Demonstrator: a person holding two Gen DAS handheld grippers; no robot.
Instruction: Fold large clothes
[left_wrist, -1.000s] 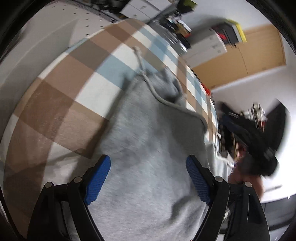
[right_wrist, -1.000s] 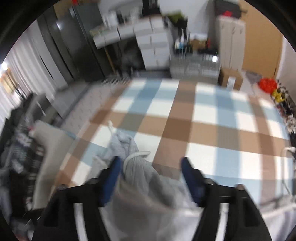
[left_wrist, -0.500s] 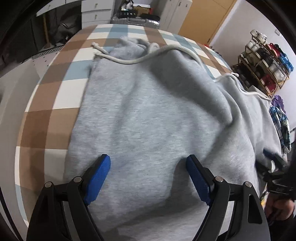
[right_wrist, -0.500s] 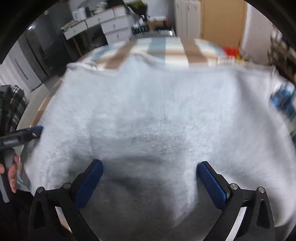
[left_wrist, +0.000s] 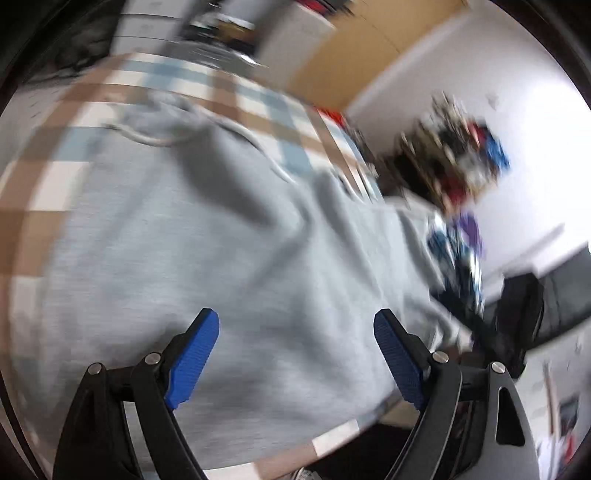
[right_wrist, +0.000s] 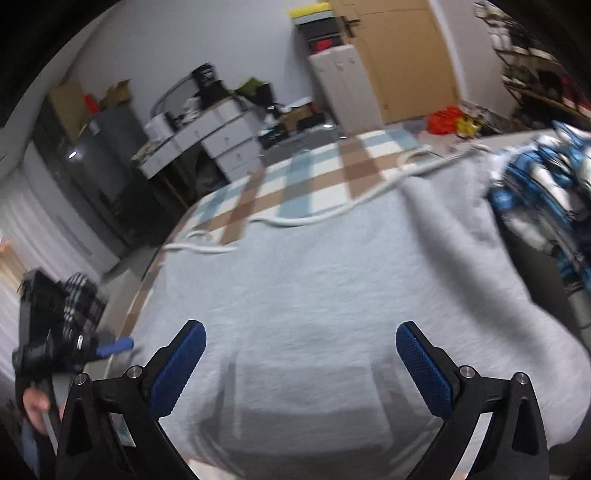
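A large grey hoodie (right_wrist: 332, 295) lies spread over the plaid-covered table (right_wrist: 314, 173), its white drawstring (right_wrist: 332, 214) trailing along the far edge. My right gripper (right_wrist: 299, 332) hovers over the near part of the hoodie, jaws wide open, nothing between the blue pads. My left gripper (left_wrist: 295, 325) is also open above the grey hoodie (left_wrist: 221, 240), its pads clear of the cloth. In the right wrist view, the left gripper's blue finger (right_wrist: 116, 345) shows at the hoodie's left edge, held by a hand (right_wrist: 33, 402).
A blue and white patterned garment (right_wrist: 535, 206) lies at the hoodie's right side, also seen blurred as the patterned garment (left_wrist: 458, 258). Grey drawers (right_wrist: 221, 140), a tall cabinet (right_wrist: 343, 88) and a wooden door (right_wrist: 406, 55) stand beyond the table. The table's near edge (left_wrist: 332, 439) is close.
The right gripper's jaws have widened and let go of the bunched grey cloth they straddled; the hoodie now lies spread flat. Both views have swung and rolled across the table.
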